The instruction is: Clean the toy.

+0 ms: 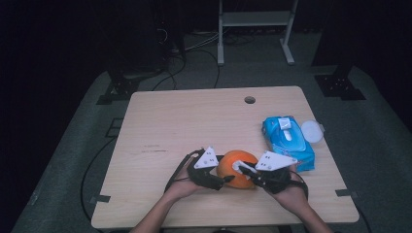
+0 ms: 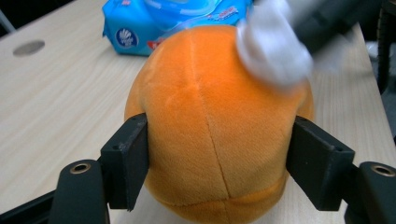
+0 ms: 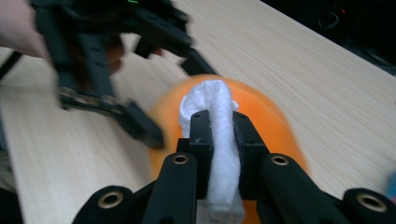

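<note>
Fingers: left (image 2: 219, 168) clamp orange plush (image 2: 215, 126) | right (image 3: 219, 135) pinch white wipe (image 3: 219, 121) | high view: unclear

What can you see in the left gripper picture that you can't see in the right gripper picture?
Left gripper view: the blue wipes pack, the round hole in the table, and the left gripper squeezing the orange plush toy from both sides.

Right gripper view: the right gripper pinching a white wipe, with its jaws seen close up.

Both: the orange toy, the white wipe touching it, and the wooden table.
</note>
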The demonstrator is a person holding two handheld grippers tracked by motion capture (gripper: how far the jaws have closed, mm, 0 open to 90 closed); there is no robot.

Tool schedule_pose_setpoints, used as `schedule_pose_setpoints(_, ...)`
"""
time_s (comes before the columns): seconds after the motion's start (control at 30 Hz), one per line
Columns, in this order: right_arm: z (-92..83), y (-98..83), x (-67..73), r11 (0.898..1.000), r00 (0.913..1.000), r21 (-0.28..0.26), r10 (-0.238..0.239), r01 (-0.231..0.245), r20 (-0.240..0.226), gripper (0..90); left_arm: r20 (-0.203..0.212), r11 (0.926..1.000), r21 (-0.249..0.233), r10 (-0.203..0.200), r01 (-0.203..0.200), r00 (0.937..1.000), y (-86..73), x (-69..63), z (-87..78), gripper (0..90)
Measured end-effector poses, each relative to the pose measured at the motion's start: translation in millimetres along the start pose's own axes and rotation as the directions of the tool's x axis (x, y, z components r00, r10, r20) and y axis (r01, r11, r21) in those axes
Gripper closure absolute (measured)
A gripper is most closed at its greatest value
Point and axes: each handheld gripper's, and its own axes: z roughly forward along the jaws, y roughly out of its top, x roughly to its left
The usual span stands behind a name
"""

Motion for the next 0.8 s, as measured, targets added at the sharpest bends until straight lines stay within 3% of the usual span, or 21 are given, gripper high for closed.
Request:
schedule_pose_setpoints(0.07,3.4,3.8,11.3,1.0,0.9989,-0.002,-0.027,0.027,-0.038,80.0,-0.006,0.9993,0.003,0.037,-0.037,0.9993,3.0,-5.2,1.8,28.3)
schedule_pose_setpoints(0.17,7.2,6.2,19.2,0.998,0.9976,0.009,-0.06,0.06,-0.036,80.0,-0.017,0.9975,0.017,0.07,-0.069,0.9974,2.6,-7.3,1.7,28.1)
schedule_pose_setpoints(0.33,-1.5,4.2,2.6,1.0,0.9998,-0.003,-0.019,0.019,0.01,80.0,-0.01,0.9994,0.002,0.036,-0.036,0.9993,-1.9,-3.4,1.6,27.6)
schedule_pose_setpoints(0.5,-8.0,0.4,-10.5,1.0,0.9985,-0.003,0.008,-0.008,0.054,80.0,-0.017,0.9986,0.002,0.053,-0.053,0.9984,1.1,-6.7,2.7,27.3)
schedule_pose_setpoints(0.6,-2.5,3.3,3.2,1.0,0.9991,-0.003,-0.024,0.024,0.034,80.0,-0.032,0.9931,0.021,0.116,-0.116,0.9927,4.7,-13.4,4.0,27.1)
schedule_pose_setpoints(0.67,4.0,5.4,14.9,0.999,0.9986,0.005,-0.052,0.052,0.0,80.0,-0.039,0.9844,0.036,0.174,-0.172,0.984,5.8,-19.7,5.3,26.6)
schedule_pose_setpoints(0.73,7.5,6.8,20.8,0.997,0.997,0.008,-0.076,0.076,-0.013,80.0,-0.041,0.9818,0.041,0.187,-0.185,0.9815,5.3,-20.5,5.0,26.5)
schedule_pose_setpoints(0.8,6.7,6.7,19.3,0.997,0.997,0.01,-0.077,0.077,-0.005,80.0,-0.034,0.9846,0.031,0.173,-0.172,0.9843,3.9,-18.8,4.5,26.5)
